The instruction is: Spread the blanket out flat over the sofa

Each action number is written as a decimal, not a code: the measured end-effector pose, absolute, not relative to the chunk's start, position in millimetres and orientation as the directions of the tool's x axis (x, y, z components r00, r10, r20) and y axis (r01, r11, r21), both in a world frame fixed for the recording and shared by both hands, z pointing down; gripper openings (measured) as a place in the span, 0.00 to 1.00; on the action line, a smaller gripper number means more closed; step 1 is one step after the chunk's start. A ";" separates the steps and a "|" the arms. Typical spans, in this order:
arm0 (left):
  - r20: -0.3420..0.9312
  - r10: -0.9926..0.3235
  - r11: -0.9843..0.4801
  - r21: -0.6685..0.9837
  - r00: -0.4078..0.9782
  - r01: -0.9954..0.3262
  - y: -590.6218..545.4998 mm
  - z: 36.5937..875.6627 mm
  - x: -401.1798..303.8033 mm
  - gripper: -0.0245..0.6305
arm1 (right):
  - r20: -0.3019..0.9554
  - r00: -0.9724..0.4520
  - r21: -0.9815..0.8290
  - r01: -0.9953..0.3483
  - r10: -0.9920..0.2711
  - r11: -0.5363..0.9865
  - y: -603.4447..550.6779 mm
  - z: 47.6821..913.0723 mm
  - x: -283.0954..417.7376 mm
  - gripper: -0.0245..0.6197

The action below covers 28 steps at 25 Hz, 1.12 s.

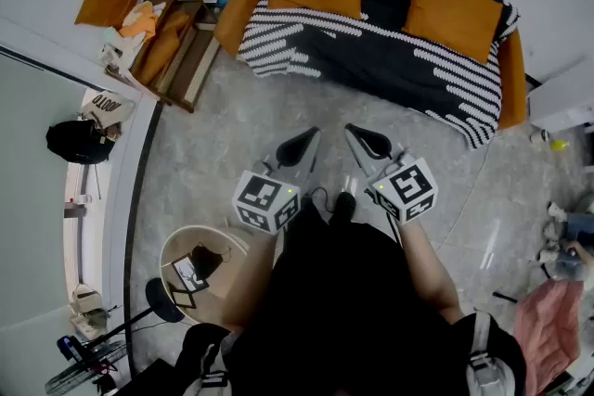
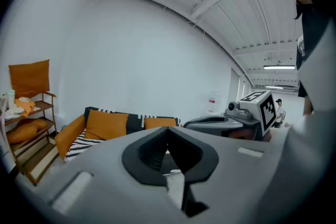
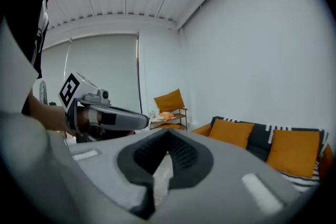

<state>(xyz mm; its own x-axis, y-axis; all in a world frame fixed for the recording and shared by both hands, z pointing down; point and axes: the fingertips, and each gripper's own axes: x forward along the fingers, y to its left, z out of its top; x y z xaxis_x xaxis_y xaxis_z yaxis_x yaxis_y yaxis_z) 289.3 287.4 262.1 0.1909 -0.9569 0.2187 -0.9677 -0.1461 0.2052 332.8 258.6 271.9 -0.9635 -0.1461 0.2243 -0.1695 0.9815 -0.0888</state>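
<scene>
We hold left claw (image 1: 311,134) and right claw (image 1: 354,132) closed, facing the black-and-white striped blanket (image 1: 371,51) covering the orange sofa (image 1: 239,6); a wooden rack (image 1: 176,46) stands beside it.

A pale fabric bag (image 1: 105,107) on the floor by the glass wall carried a row of dark printed characters that looked like digits, too small and turned to read with certainty. A small white-and-red notice (image 2: 212,102) on the white wall had print too fine to make out. The white cubes on the left gripper (image 1: 304,142) and the right gripper (image 1: 364,139) showed only black square code patterns, no legible words.
</scene>
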 end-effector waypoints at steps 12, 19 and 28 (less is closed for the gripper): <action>0.225 -0.955 -0.147 0.207 0.193 -0.967 290.5 263.6 291.8 0.04 | 0.209 -0.968 -0.110 -0.163 -0.137 0.981 262.2 271.1 334.8 0.04; 0.244 -0.953 -0.128 0.211 0.179 -0.969 292.7 267.2 290.9 0.04 | 0.220 -0.966 -0.133 -0.164 -0.132 0.977 261.2 277.3 335.6 0.04; 0.263 -0.948 -0.118 0.234 0.180 -0.965 287.1 280.4 252.5 0.04 | 0.230 -0.966 -0.168 -0.161 -0.120 0.973 252.4 287.3 298.5 0.04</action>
<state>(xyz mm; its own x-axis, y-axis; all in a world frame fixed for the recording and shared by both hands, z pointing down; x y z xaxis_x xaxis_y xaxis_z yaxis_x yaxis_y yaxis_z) 252.5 287.1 280.4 0.1796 -0.9480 0.2627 -0.9651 -0.1180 0.2339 298.5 252.4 287.3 -0.9657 -0.1200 0.2305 -0.1610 0.9725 -0.1683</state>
